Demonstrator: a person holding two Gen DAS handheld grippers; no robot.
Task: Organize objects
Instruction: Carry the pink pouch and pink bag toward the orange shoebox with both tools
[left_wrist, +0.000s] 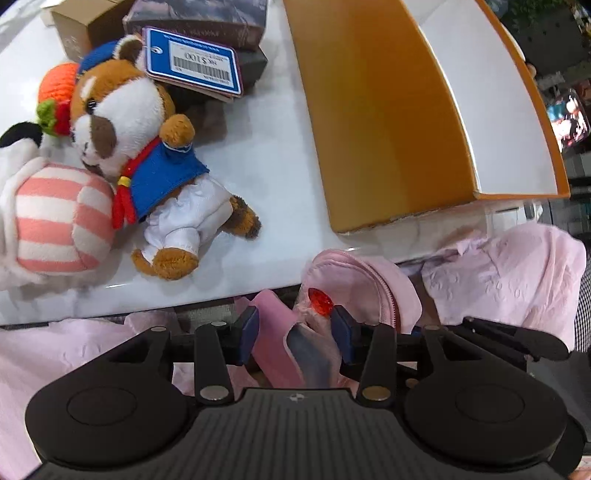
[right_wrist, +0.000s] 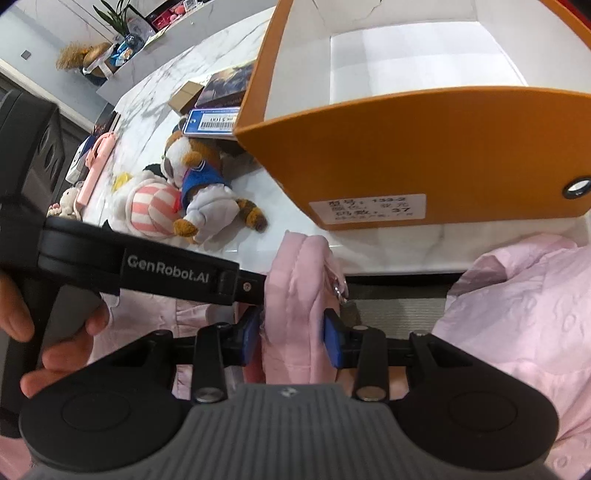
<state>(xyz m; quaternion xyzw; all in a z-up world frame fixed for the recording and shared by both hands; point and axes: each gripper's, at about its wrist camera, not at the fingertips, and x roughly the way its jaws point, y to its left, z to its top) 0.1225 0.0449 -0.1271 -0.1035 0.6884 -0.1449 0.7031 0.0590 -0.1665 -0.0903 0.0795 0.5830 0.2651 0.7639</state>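
A padded pink pouch (right_wrist: 295, 266) with a zipper hangs just off the table's front edge. My right gripper (right_wrist: 291, 332) is shut on it, both blue pads pressed into the padding. In the left wrist view the pouch (left_wrist: 362, 280) carries a red gem (left_wrist: 319, 301). My left gripper (left_wrist: 293, 332) points steeply down, and its pads lie against the pink fabric on both sides, just below the gem. An open orange box (right_wrist: 406, 147) with a white inside stands on the table close behind the pouch. It is also in the left wrist view (left_wrist: 369, 110).
On the white marble table (left_wrist: 273, 155) lie a brown plush dog (left_wrist: 147, 155) in a blue jacket with a blue price tag (left_wrist: 195, 61), a pink-striped plush (left_wrist: 59, 218), an orange crochet piece (left_wrist: 59, 81) and small boxes (left_wrist: 85, 22). A hand (right_wrist: 55, 362) holds the left gripper's handle (right_wrist: 166, 267). Pink clothing (right_wrist: 517, 302) fills the foreground.
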